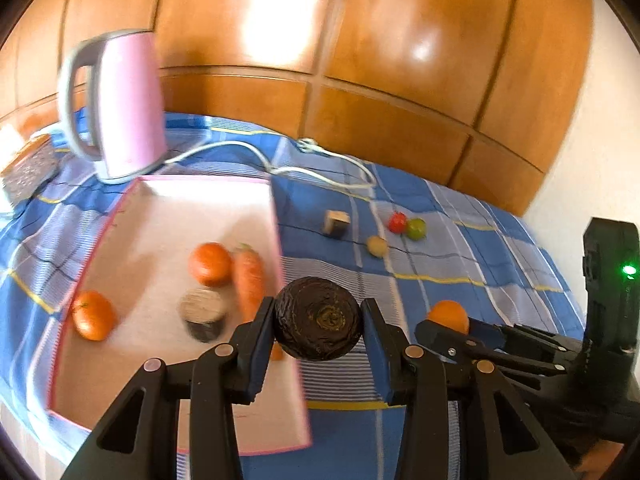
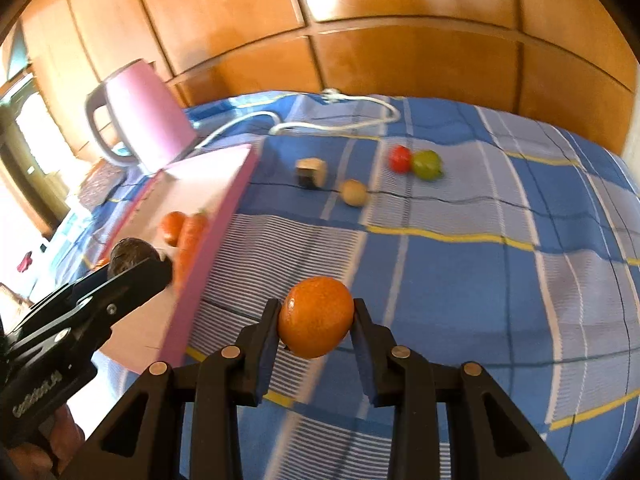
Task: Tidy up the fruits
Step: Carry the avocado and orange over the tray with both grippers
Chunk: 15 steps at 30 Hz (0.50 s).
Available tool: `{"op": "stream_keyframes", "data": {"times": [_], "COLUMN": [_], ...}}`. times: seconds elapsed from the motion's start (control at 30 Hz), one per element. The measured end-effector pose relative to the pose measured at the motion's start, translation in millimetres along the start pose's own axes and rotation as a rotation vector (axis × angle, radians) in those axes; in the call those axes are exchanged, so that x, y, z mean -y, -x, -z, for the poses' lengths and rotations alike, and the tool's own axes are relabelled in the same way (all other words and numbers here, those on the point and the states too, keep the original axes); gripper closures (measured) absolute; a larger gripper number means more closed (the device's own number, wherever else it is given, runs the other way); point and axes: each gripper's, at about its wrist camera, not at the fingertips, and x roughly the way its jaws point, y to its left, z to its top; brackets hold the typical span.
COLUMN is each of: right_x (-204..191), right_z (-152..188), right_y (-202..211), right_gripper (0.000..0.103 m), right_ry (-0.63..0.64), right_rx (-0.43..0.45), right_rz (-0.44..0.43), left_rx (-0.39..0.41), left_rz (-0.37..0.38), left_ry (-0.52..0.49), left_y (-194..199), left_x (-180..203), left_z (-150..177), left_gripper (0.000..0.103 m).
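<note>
While we are carrying 2 fruits toward the pink tray [image 1: 120, 216], our left gripper [image 1: 319, 318] is clamping a dark wrinkled fruit [image 1: 319, 318] above its edge and our right gripper [image 2: 316, 318] is squeezing an orange [image 2: 316, 318] over the cloth [image 2: 460, 280]; being round, either could be slipping free and rolling away.

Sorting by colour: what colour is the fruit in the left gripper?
Dark brown, nearly black, wrinkled fruit; left wrist view shows it best.

Dark wrinkled fruit [image 1: 318, 319] pinched between fingers [image 1: 258, 334], lower centre, over pink tray [image 1: 168, 200] edge. Orange [image 2: 316, 317] clamped lower centre, right view. Two oranges, carrot [image 1: 249, 280] in tray.
</note>
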Motion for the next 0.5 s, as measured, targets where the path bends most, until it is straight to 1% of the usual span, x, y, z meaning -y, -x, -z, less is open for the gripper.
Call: {"op": "stream_keyframes", "data": {"times": [0.13, 0.33, 0.5], "right_x": [-22.6, -58.9, -81.4], "right_z": [-11.0, -21.8, -30.5], "right_y": [-4.1, -17.3, -26.9], "right_gripper": [0.068, 0.068, 0.068], "right_ry": [0.037, 0.111, 0.139], "right_rx": [-0.008, -0.036, -0.063], "right_rz": [-0.06, -0.127, -0.182], "left_rx": [0.022, 0.039, 0.033], "left_rz": [-0.048, -0.114, -0.149], "left_ry": [0.043, 0.112, 0.163], "left_y": [7.5, 11.2, 4.6], "left_x": [-27.7, -69.0, -98.0], "left_z": [-6.3, -14.6, -25.2], "left_gripper": [0.061, 0.061, 0.061]}}
